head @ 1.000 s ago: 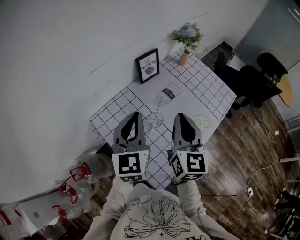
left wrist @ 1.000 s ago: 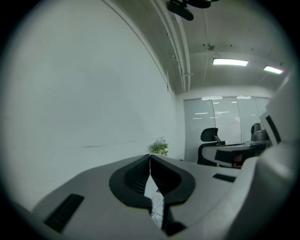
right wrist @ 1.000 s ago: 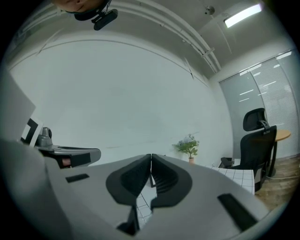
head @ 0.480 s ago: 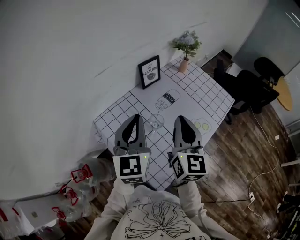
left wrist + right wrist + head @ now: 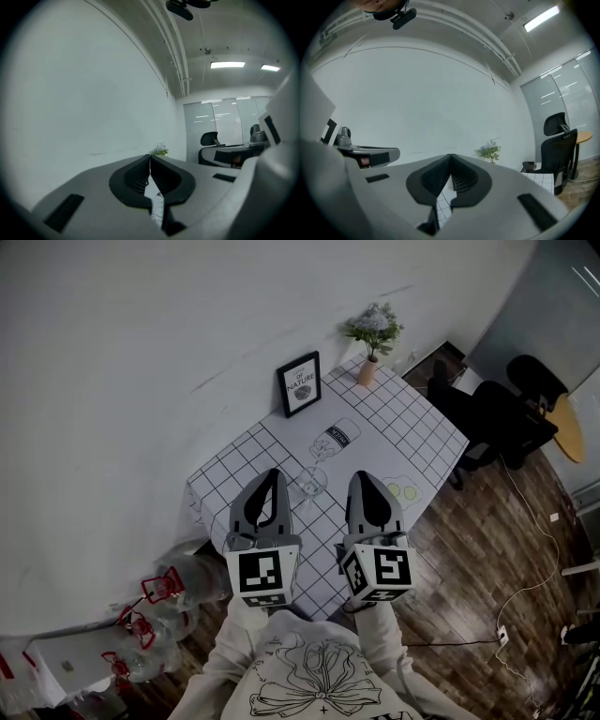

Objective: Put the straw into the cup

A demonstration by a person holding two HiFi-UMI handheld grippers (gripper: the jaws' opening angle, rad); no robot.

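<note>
Currently both grippers hang side by side over the near edge of the table (image 5: 412,418), pointing level across it. The left gripper (image 5: 273,470) has its jaws pressed together with nothing between them, and its own view shows the 2 dark pads meeting at the tip (image 5: 150,157). The right gripper (image 5: 362,476) is likewise closed and empty, which its own view confirms (image 5: 451,156).

The cup (image 5: 311,482) is a clear glass standing upright on the checked cloth. In the head view it sits between the 2 grippers and just past their tips. I cannot make out the straw in any view. It is too thin for this distance, so I cannot tell where it lies, or whether it is on the table at all. A framed picture (image 5: 301,383) and a small potted plant (image 5: 372,329) stand at the far side, well apart from the cup.

My judgement is that a straw will be very light, thin and easily crushed, and that it will roll away if nudged. It is best pinched gently across its width, near the middle or a little above, so the lower end stays free to drop into the cup. The glass looks fragile and easy to tip, so the other gripper may need to steady it low on its body.
</note>
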